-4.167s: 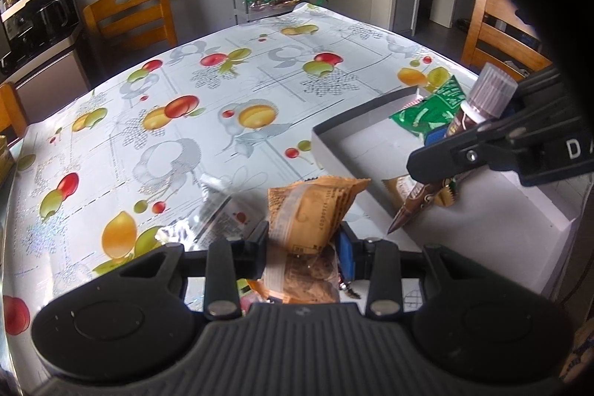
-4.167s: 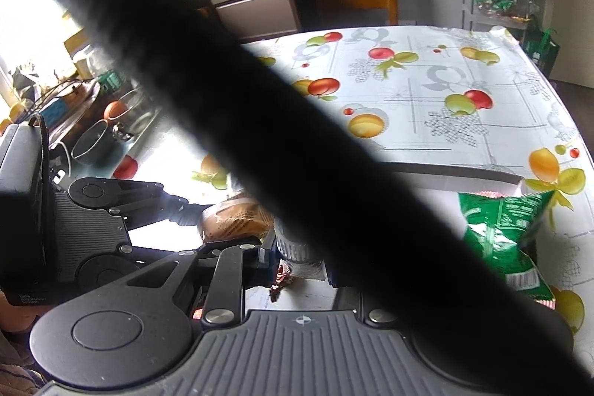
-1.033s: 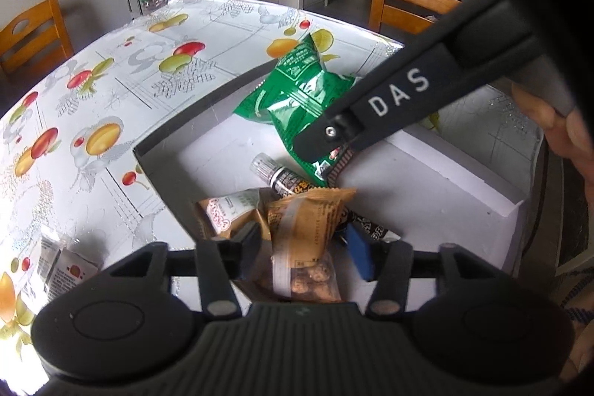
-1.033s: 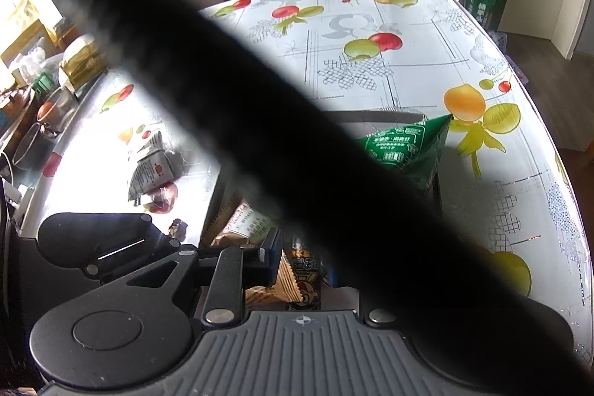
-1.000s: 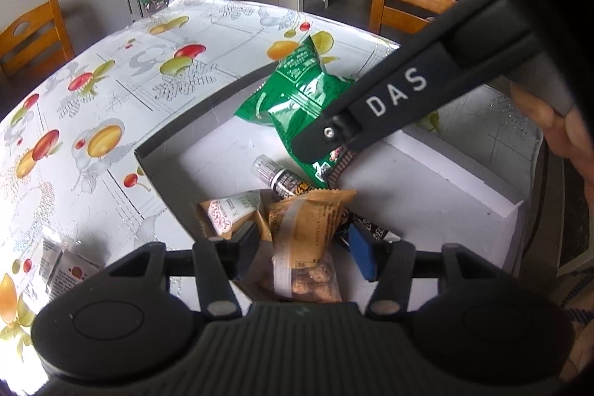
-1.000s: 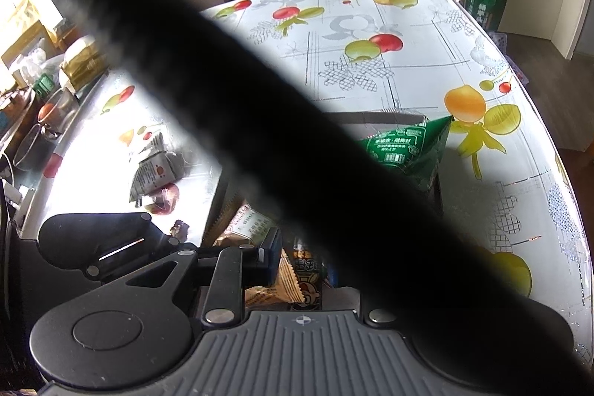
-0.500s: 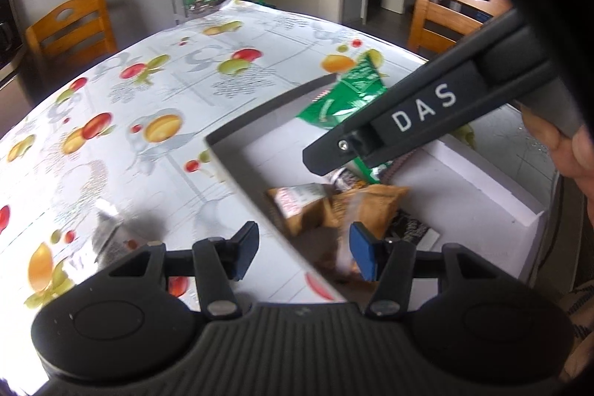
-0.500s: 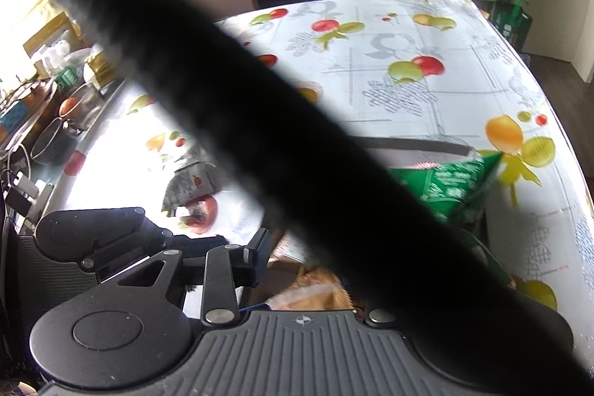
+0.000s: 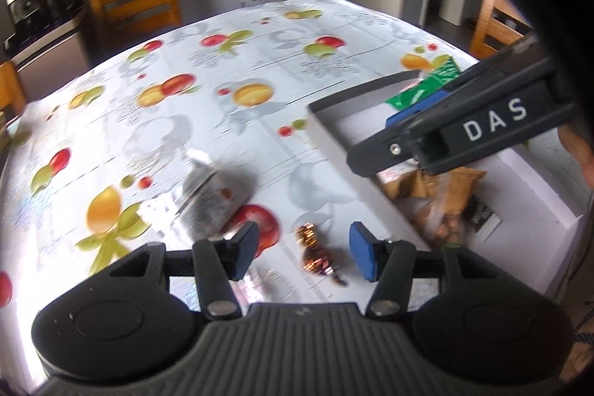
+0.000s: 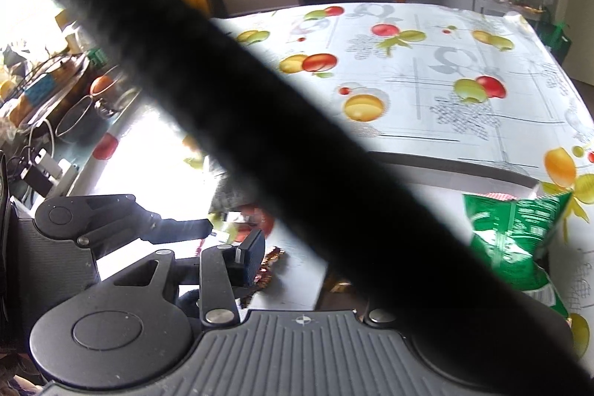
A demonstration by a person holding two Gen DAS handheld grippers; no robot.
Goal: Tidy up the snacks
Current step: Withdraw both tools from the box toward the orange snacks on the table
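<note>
White cardboard, that's the box (image 9: 326, 132) at the right of the worktop (image 9: 230, 88), and it already holds a fair haul: the green bag (image 10: 519, 240) leaning in the far corner, tan packets (image 9: 441, 188) and a dark wrapper (image 9: 480, 212) on its floor. So a good part of the sorting looks done.

Left outside, from what shows: a silvery packet (image 9: 211, 199), blurred, and a small copper-foil sweet (image 9: 315, 251), both on the cloth just beside the box's near wall.

Left gripper (image 9: 302, 249) hangs over that foil sweet, jaws spread, nothing pinched, the sweet lying between the pads but untouched. Right gripper (image 9: 404, 132) sits over the box, its jaws opening with nothing visibly between them; a black strap hides its far finger in its own view.

Room to move? Plenty of bare cloth toward the far chairs. The tight spots are the box's raised near wall and the right gripper reaching across above it. Worktop edge drops away close on the left.
</note>
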